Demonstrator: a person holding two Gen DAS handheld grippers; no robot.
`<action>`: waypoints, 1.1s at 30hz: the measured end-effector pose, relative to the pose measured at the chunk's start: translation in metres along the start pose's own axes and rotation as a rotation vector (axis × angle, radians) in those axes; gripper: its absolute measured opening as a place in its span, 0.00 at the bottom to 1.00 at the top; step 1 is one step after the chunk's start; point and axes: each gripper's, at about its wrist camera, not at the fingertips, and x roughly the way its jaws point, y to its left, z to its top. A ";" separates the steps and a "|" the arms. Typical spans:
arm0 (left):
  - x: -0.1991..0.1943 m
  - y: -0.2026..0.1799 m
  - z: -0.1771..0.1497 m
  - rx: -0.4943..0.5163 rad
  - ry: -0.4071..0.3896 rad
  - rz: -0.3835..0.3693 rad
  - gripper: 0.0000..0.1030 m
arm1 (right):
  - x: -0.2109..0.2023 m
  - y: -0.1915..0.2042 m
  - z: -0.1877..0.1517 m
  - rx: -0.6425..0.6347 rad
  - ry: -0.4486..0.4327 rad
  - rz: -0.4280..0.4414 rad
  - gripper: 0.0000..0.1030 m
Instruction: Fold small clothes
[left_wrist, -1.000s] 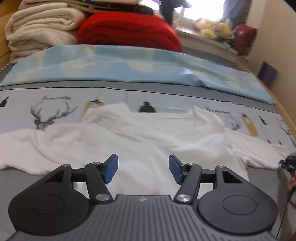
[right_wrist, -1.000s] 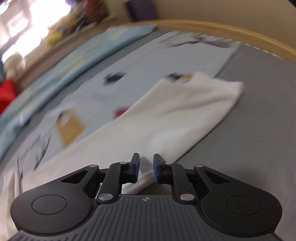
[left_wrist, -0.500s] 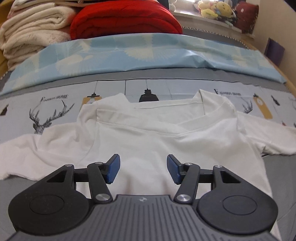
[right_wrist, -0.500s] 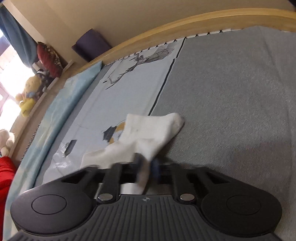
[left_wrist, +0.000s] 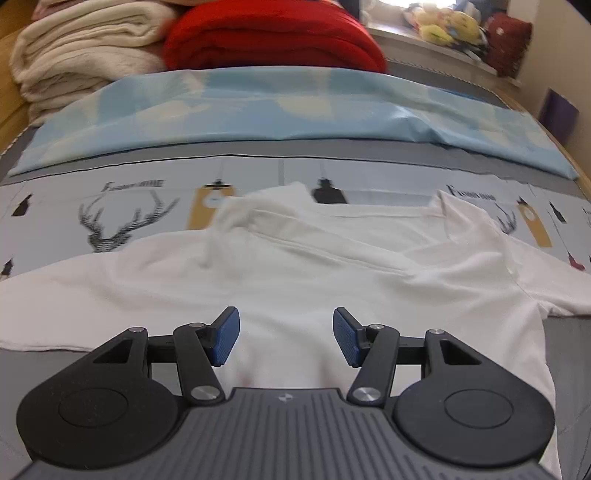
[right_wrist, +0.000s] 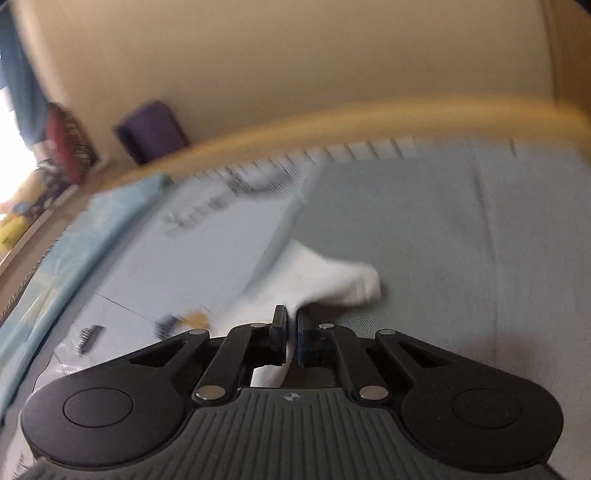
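Jaws of the right gripper are clamped on a sleeve of the white T-shirt, while those of the left gripper are held apart above its chest. Spread across the printed bed sheet, the shirt is judged light, limp and best taken at hems. Folded blankets are stacked at the bed's far edge.

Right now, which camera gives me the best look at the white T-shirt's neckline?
The left wrist view: the white T-shirt lies spread across the bed with its neckline unobstructed. The right wrist view is blurred and shows only a sleeve pinched in the right gripper.
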 end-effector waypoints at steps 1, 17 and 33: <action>-0.002 0.007 0.001 -0.014 -0.002 0.005 0.60 | -0.014 0.017 0.002 -0.048 -0.050 0.022 0.04; -0.016 0.101 0.011 -0.292 0.006 -0.029 0.60 | -0.315 0.295 -0.236 -0.715 0.327 1.143 0.12; 0.066 0.069 -0.017 -0.346 0.170 -0.179 0.17 | -0.257 0.236 -0.212 -0.445 0.574 0.445 0.29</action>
